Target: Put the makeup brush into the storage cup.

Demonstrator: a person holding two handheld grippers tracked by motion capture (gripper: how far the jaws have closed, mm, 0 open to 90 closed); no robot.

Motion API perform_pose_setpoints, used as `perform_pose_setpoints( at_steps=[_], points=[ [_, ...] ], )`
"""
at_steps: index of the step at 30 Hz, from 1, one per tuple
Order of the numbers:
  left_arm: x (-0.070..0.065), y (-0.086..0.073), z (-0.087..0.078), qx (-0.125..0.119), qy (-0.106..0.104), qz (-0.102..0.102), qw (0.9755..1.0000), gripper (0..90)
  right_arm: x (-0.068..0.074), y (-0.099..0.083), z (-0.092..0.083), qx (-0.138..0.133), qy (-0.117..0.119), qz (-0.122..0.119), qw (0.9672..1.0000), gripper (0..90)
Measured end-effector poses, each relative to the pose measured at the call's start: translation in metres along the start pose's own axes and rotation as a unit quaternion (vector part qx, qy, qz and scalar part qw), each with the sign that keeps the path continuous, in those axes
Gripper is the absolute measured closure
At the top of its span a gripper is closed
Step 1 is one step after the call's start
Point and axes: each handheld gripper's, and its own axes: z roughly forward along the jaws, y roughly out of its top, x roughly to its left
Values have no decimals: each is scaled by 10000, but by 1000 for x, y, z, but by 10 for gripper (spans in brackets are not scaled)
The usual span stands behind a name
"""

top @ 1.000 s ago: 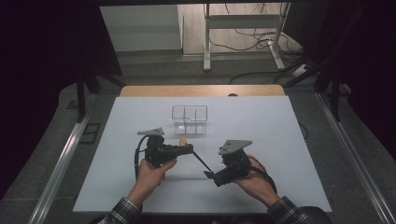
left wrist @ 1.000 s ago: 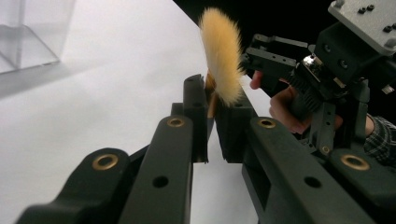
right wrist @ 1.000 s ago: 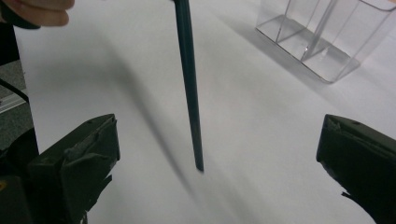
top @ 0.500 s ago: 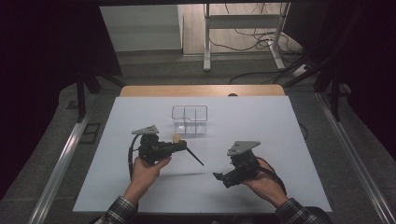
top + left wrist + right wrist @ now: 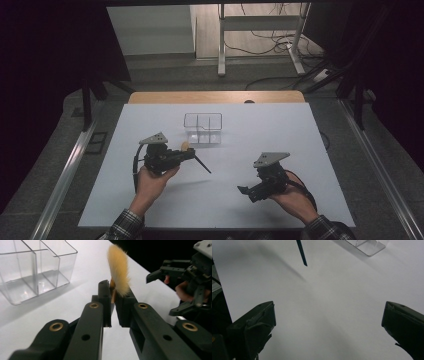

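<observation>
Black left gripper (image 5: 113,306) clamped on a brush (image 5: 118,270), right gripper (image 5: 328,327) spread wide

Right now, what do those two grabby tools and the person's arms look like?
Both are black. The left tool and the right tool each carry a grey three-cornered plate on top and trail a black cable. Brass-coloured rivets dot the left tool's jaws. The person wears plaid sleeves.
</observation>
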Motion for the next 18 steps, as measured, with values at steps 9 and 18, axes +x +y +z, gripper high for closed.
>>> perform_pose_setpoints(
  at_steps=[9,18],
  points=[
    [0,2,-3,34,257,199,9995,832,-3,-5,-4,40,-67,61,10000,0],
    [2,6,-8,-37,439,339,9985,832,-8,-15,-11,80,-157,171,9997,0]
  ],
)
